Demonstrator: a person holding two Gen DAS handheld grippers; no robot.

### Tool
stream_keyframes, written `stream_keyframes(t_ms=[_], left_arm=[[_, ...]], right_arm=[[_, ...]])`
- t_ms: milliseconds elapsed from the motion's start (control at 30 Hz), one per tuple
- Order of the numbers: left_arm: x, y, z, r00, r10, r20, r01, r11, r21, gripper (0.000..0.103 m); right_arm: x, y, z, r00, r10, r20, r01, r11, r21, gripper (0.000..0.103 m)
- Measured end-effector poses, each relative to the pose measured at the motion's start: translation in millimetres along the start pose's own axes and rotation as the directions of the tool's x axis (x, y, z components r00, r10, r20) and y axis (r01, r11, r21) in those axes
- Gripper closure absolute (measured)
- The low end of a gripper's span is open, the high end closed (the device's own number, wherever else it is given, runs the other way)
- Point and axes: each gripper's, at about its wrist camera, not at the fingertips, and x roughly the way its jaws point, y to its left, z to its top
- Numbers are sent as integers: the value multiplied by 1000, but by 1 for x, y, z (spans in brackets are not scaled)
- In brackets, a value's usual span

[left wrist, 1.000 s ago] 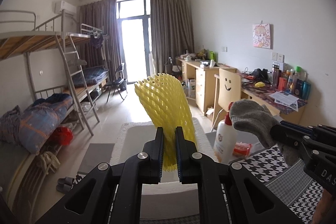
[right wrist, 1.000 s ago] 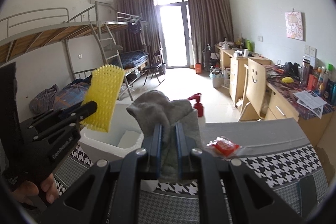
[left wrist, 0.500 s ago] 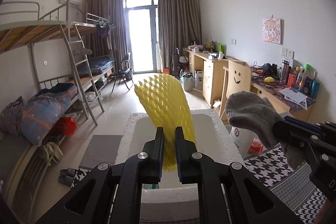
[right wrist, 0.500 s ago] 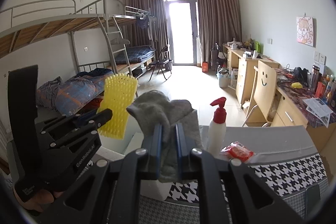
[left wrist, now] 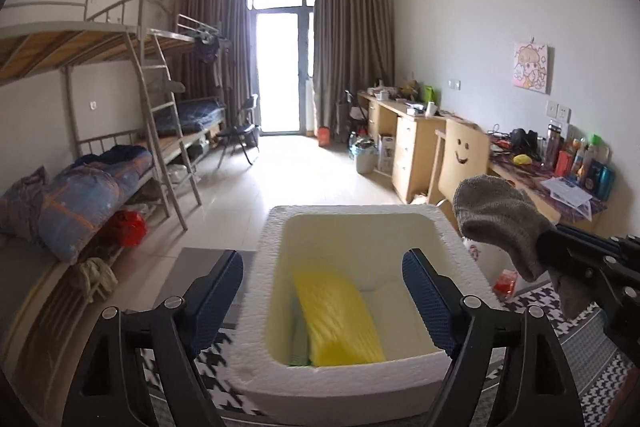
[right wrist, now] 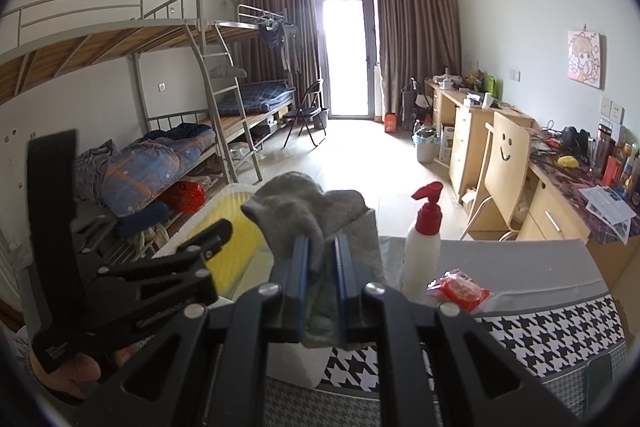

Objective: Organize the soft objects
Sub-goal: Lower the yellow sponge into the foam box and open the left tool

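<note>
Left tool (left wrist: pixel 322 297): open wide, nothing between the pads; jaws have just been opening, and the yellow foam net (left wrist: pixel 338 319) lies loose below them inside the white foam box (left wrist: pixel 276 227).
Right tool (right wrist: pixel 320 291): closed on the grey sock (right wrist: pixel 304 211), which bunches up above the pads and hangs below them.
Sock vs box: from the left view the sock (left wrist: pixel 500 223) sits just right of the box's right wall, above rim height, not yet over the opening. Box lies to the left of the right tool.
Net axis: long side runs near-to-far along the box, slightly slanted, leaning toward the left inner wall.
Free room in box: right half of the floor looks bare, so my guess is the sock goes there.
Nearer hand: the right, as it already carries the sock; left tool hangs over the box mouth and may need to clear out.
Bench (right wrist: pixel 560 315): spray bottle (right wrist: pixel 422 247) and red packet (right wrist: pixel 458 289) stand right of the sock, off the path.
Change: one second ago the left tool pinched the net upright; now the net is dropped in the box and the sock is closer to the rim.
</note>
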Motion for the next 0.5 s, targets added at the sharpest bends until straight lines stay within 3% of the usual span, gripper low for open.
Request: stream_keyframes(t_ms=[167, 500], left_arm=[[-7, 10, -5, 999, 34, 4, -34, 999, 5, 11], [-21, 39, -12, 995, 94, 16, -93, 995, -47, 4]], right_arm=[[6, 3, 2, 1000, 14, -6, -14, 1000, -4, 88], [10, 16, 7, 999, 52, 4, -52, 998, -33, 88]])
